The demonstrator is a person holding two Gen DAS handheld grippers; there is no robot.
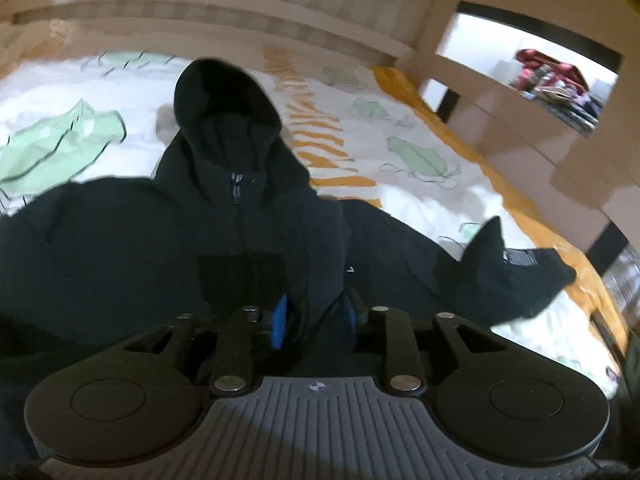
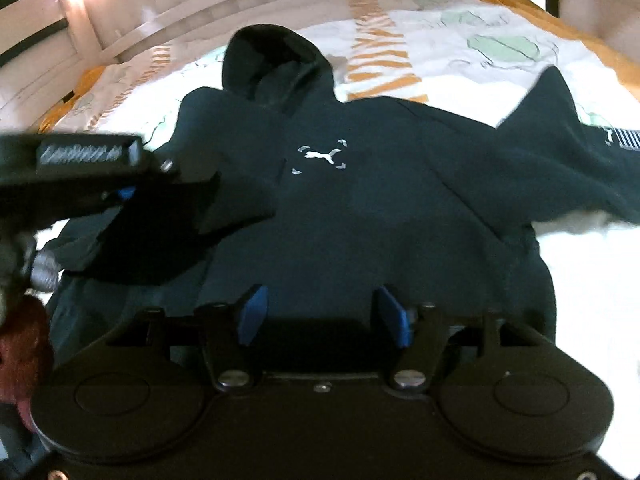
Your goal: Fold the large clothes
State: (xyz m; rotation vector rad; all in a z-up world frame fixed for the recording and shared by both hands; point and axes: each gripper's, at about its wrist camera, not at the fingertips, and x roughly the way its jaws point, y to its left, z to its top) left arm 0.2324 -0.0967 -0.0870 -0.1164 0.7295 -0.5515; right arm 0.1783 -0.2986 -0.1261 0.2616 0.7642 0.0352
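Observation:
A black hoodie [image 1: 120, 240] [image 2: 360, 208] lies face up on the bed, hood toward the headboard, with a small white logo [image 2: 320, 156] on its chest. One sleeve [image 2: 560, 148] with a printed cuff [image 1: 520, 258] stretches out to the right. My left gripper [image 1: 314, 314] [image 2: 126, 194] sits low over the hoodie's left side, its blue pads [image 1: 280, 320] closed on a raised fold of the black cloth [image 2: 160, 224]. Over the lower body of the hoodie my right gripper [image 2: 324, 312] stands open, with nothing between its blue pads [image 2: 252, 312].
The bedspread [image 1: 400, 128] is white with green leaf shapes and orange stripes, and has an orange border [image 1: 480, 160] on the right. A pale headboard [image 1: 200, 4] runs along the back. A wall niche [image 1: 548, 76] at the right holds red items.

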